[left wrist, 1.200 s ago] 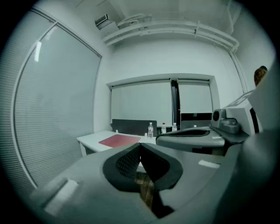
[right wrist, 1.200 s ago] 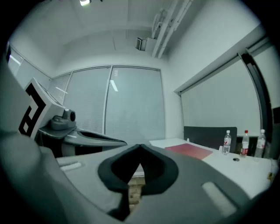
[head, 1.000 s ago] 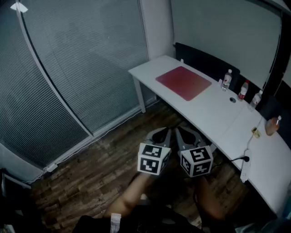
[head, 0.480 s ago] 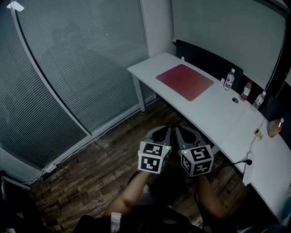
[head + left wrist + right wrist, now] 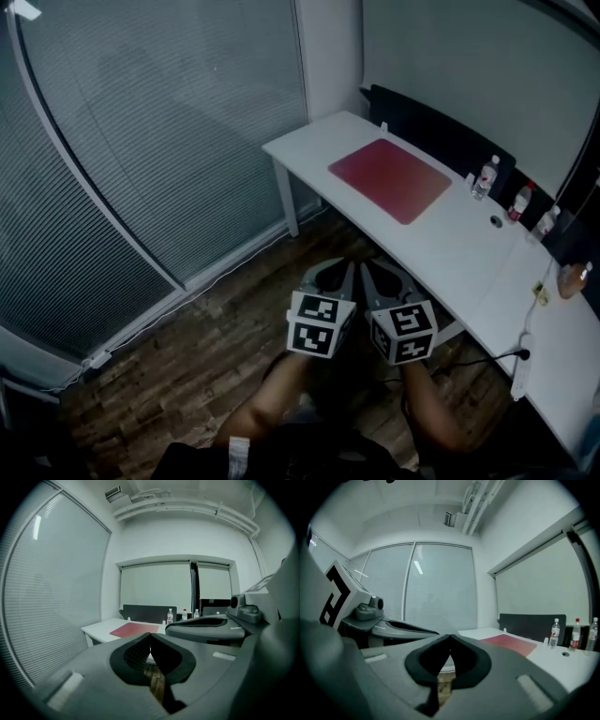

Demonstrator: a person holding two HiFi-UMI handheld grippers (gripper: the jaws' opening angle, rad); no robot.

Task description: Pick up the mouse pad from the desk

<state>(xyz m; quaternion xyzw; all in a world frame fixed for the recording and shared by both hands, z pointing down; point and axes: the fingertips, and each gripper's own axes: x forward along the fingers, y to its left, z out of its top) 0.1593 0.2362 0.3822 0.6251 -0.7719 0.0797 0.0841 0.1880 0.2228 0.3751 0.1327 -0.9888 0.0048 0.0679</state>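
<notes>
A red mouse pad [image 5: 391, 179] lies flat near the left end of a long white desk [image 5: 441, 246]; it also shows in the left gripper view as the mouse pad [image 5: 133, 629] and in the right gripper view as the mouse pad [image 5: 508, 644]. My left gripper [image 5: 349, 266] and right gripper [image 5: 366, 265] are held side by side over the wooden floor, well short of the desk. Both are shut with nothing between the jaws. The left gripper [image 5: 151, 634] and right gripper [image 5: 450, 636] point toward the desk.
Three water bottles [image 5: 485, 177] stand behind the pad by a dark panel [image 5: 441, 134]. A power strip [image 5: 520, 368] with a cable lies near the desk's front edge at right. Blinds-covered glass walls [image 5: 159, 141] run along the left. Wooden floor [image 5: 216, 347] lies below.
The view has shifted: the desk and mouse pad have slid slightly right and down in the head view as I move toward them. Both grippers stay shut, side by side.
</notes>
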